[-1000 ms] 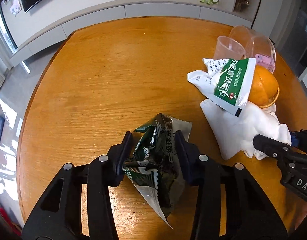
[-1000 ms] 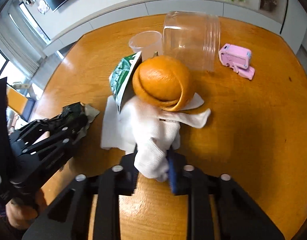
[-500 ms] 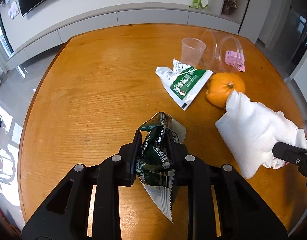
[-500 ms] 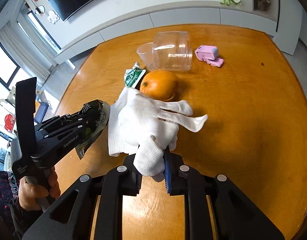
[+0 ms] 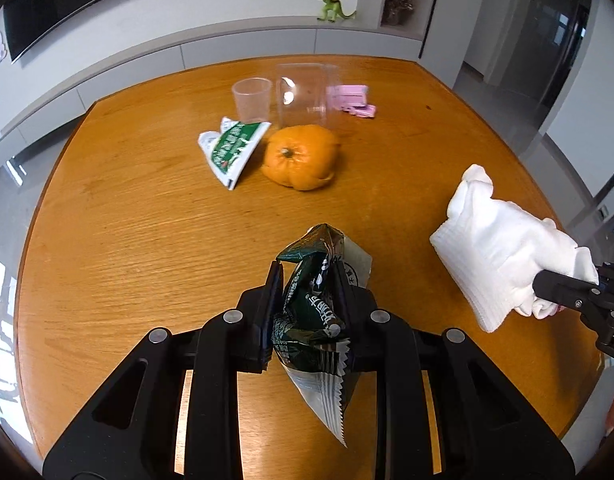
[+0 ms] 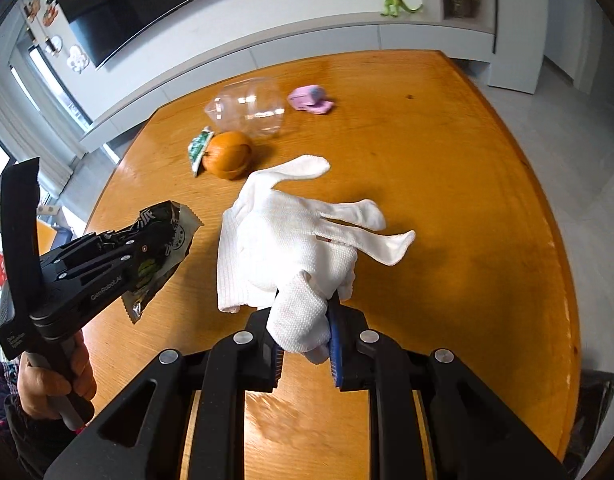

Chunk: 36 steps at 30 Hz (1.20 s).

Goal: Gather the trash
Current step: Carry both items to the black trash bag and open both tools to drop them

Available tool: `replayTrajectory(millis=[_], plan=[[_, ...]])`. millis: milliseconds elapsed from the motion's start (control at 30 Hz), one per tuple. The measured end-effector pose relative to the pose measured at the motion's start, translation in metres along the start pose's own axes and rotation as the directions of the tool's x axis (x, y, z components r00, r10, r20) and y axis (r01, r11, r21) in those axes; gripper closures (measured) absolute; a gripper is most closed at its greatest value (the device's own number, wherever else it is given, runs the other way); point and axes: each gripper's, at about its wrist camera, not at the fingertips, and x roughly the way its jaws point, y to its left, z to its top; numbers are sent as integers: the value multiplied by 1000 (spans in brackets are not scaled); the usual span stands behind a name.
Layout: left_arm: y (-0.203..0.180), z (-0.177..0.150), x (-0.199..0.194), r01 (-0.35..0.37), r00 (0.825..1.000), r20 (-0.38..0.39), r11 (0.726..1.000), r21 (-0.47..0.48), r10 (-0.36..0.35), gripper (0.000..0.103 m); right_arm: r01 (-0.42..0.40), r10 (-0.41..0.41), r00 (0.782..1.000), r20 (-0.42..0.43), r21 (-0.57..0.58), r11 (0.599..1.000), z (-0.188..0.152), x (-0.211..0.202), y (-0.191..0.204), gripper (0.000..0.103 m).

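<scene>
The left claw [image 5: 307, 292] pinches a crumpled dark green foil snack wrapper [image 5: 313, 312], held up off the round orange wooden worktop [image 5: 147, 240]. The right claw [image 6: 305, 344] is pressed together on a white knitted cotton glove [image 6: 291, 240], whose fingers dangle toward 2 o'clock in the right wrist view.

A second ago both pieces lay on the wood, and the glove was draped against the orange fruit. Now both have been lifted clear, and the table looks smaller as the cameras have risen. That suggests two items of trash are secured and ready to carry to a bin.

Left on the worktop, at 12 o'clock from the left claw, sit an orange citrus fruit [image 5: 301, 158], now uncovered, and just beside it at 10 o'clock a green and white paper sachet [image 5: 233, 148]. Beyond them stand a small clear plastic cup [image 5: 251, 98], a large clear plastic jar [image 5: 305, 96] and a small pink plastic object [image 5: 351, 100]. The sachet probably still needs collecting.

No bin appears in either view, so the destination is unknown. The printed text on both wrappers is too distorted to read. The pink object's identity is unclear. In the left wrist view the right claw is cut off at the frame's edge at 4 o'clock, and the person's left hand [image 6: 55, 380] shows only partly.
</scene>
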Motion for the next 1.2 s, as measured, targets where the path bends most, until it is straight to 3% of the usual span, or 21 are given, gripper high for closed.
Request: replayTrajectory(millis=[400, 633, 767, 933, 1033, 1200], plan=[[-125, 1, -2, 131, 991, -7, 982, 134, -131, 78, 86, -94, 994, 55, 145, 986, -55, -53, -98, 83], [-214, -3, -11, 215, 976, -24, 942, 258, -217, 78, 142, -165, 983, 76, 246, 959, -91, -86, -162, 83], [-270, -10, -15, 269, 962, -49, 902, 338, -269, 78, 175, -214, 973, 86, 330, 928, -120, -111, -203, 83], [-344, -23, -17, 350, 935, -110, 832, 430, -337, 78, 218, -281, 956, 83, 442, 870, -162, -147, -253, 83], [-384, -29, -16, 386, 921, -142, 790, 476, -364, 78, 251, -329, 942, 69, 506, 825, -190, -169, -283, 83], [-460, -47, -16, 449, 890, -214, 694, 563, -402, 78, 301, -405, 914, 22, 633, 713, -244, -204, -335, 83]])
